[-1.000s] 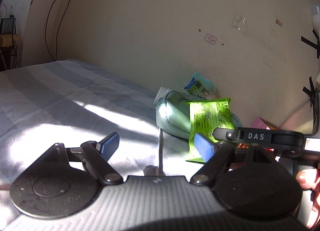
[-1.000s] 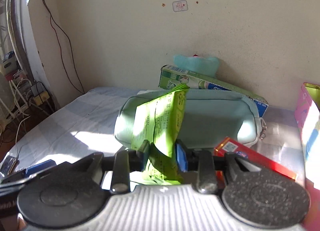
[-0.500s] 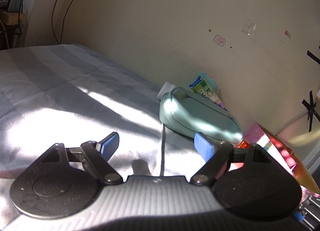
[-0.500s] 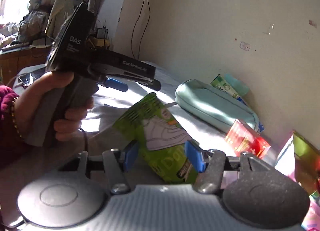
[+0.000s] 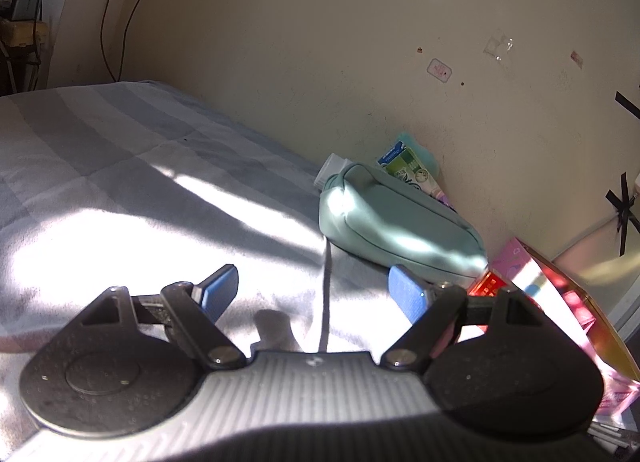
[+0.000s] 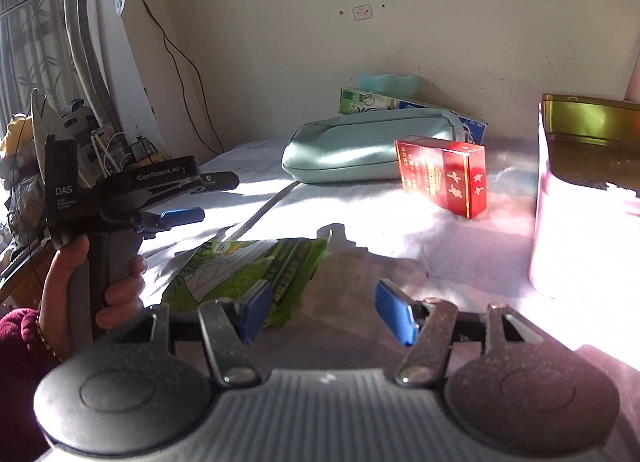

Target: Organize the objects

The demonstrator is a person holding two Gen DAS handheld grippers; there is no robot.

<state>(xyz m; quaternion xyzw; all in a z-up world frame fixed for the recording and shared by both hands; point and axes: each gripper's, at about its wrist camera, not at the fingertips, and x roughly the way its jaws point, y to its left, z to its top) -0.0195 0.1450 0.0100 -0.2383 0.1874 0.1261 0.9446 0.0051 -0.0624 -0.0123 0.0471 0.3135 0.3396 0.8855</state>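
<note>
Right hand-held gripper (image 6: 330,312) spread wide and holding nothing, hovering over bed (image 6: 400,238) with green snack packet (image 6: 248,274) lying flat just beyond its left blue pad, apparently not gripped. Left hand-held gripper (image 5: 316,290) also spread apart and holding nothing, gripped by hand (image 6: 100,286) left of green snack packet. Beyond green snack packet: mint pouch (image 6: 360,152) near wall, red box (image 6: 444,178) just in front of its right end, green carton (image 6: 380,102) behind it, pink-and-gold tin (image 6: 588,198) far right.

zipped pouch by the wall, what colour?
Pale mint-green zipped fabric pouch; right wrist view shows it best.
</note>
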